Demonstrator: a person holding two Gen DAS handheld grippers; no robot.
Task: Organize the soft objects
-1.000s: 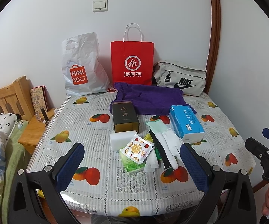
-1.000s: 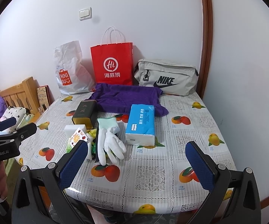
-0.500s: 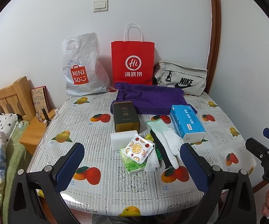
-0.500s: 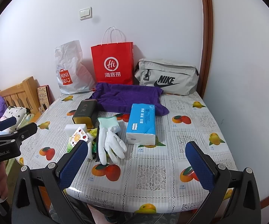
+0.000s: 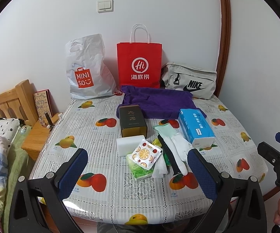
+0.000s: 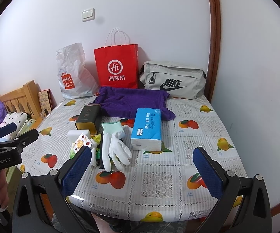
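Note:
On the fruit-print table (image 5: 105, 141) lie a purple towel (image 5: 157, 102), a white glove (image 5: 175, 145) with a green cuff, a blue tissue pack (image 5: 196, 128), a white sponge block (image 5: 129, 144), a fruit-print wipe packet (image 5: 146, 153) on a green pack, and a dark tin box (image 5: 132, 120). The glove (image 6: 113, 145), tissue pack (image 6: 147, 128) and towel (image 6: 132, 101) also show in the right wrist view. My left gripper (image 5: 138, 171) is open and empty above the near table edge. My right gripper (image 6: 142, 171) is open and empty, to the right of the left one.
A white MINISO plastic bag (image 5: 87, 71), a red paper bag (image 5: 139, 66) and a grey Nike bag (image 5: 190, 82) stand against the back wall. A wooden bed frame (image 5: 9, 101) and bedside shelf (image 5: 39, 134) are at the left.
Both grippers have shifted very slightly; the view has barely changed. Nothing on the table has moved.

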